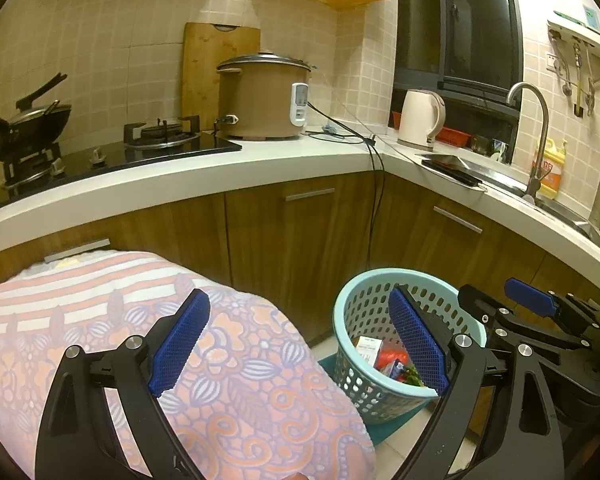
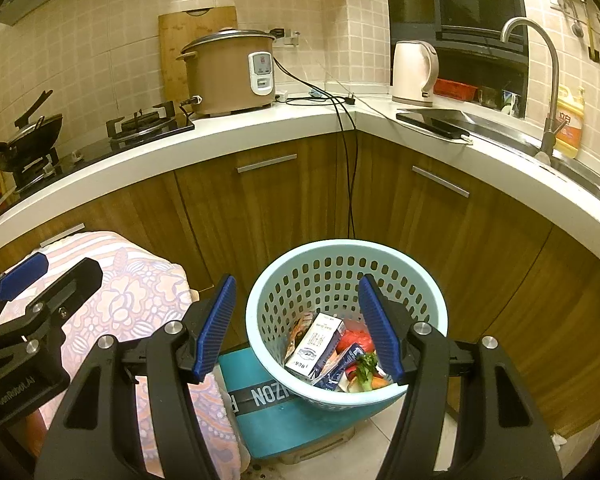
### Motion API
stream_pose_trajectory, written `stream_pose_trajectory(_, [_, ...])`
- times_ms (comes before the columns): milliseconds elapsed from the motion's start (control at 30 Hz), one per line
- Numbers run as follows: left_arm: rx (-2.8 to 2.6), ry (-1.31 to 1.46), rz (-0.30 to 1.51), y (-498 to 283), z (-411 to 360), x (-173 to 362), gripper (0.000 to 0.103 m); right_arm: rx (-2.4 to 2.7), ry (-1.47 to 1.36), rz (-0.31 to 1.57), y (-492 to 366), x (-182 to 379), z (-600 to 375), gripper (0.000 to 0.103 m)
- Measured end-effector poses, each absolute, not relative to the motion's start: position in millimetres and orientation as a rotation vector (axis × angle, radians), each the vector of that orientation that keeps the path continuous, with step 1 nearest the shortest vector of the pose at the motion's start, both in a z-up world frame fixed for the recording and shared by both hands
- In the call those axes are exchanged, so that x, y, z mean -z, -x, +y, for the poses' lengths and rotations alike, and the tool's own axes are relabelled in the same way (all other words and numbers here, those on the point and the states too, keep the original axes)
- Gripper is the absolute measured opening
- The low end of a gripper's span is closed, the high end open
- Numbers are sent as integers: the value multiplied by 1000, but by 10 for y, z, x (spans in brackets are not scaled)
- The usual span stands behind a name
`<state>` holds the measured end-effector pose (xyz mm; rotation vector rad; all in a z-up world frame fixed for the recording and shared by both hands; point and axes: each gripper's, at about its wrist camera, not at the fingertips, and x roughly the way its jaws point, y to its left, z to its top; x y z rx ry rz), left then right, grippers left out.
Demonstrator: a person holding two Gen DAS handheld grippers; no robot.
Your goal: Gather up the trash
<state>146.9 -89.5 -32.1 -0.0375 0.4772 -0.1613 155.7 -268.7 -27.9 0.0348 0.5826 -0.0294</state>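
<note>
Right gripper: jaws stand apart with nothing between the pads. It hangs above the front rim of the basket, pointing down into it. Left gripper: jaws likewise apart and empty, held over the patterned cloth that covers a surface beside the basket.

Location of the trash: the collected items lie at the bottom of the pale blue perforated basket. Visible are a white carton, a red wrapper, a blue packet and vegetable scraps. No loose trash shows on the cloth or on the floor near the basket. Judged from this, the collecting step appears nearly or fully complete.

Hazards from this position:

1. Tipping. The basket sits tilted on a teal box rather than flat on the floor. A push from the right gripper on the rim would probably rock it and spill the contents.
2. Collision. The two grippers are near each other; the finger of one shows at the edge of the other's view. Moving both toward the basket together risks contact.
3. Snagging. A power cord hangs from the counter down the cabinet front just behind the basket. A reach past the far rim could catch it and drag on whatever it feeds; which appliance that is cannot be determined.
4. Cloth drag. Lowering the left gripper may pinch the cloth and pull it off.
</note>
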Motion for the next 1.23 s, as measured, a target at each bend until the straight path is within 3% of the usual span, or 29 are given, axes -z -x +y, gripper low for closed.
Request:
stream_pose_trajectory(867, [98,48,461,-1412,-883,239,89,8,-6,541,-1484,147,-2656,60])
stream_pose_trajectory(1000, [141,102,502,-1418,-801,215,95,7,-9,530,-1425,91,-2671,60])
stream_pose_trajectory(1233, [145,97,486,-1256,-795,134,95,3,-9,512,-1294,10,-2659,60])
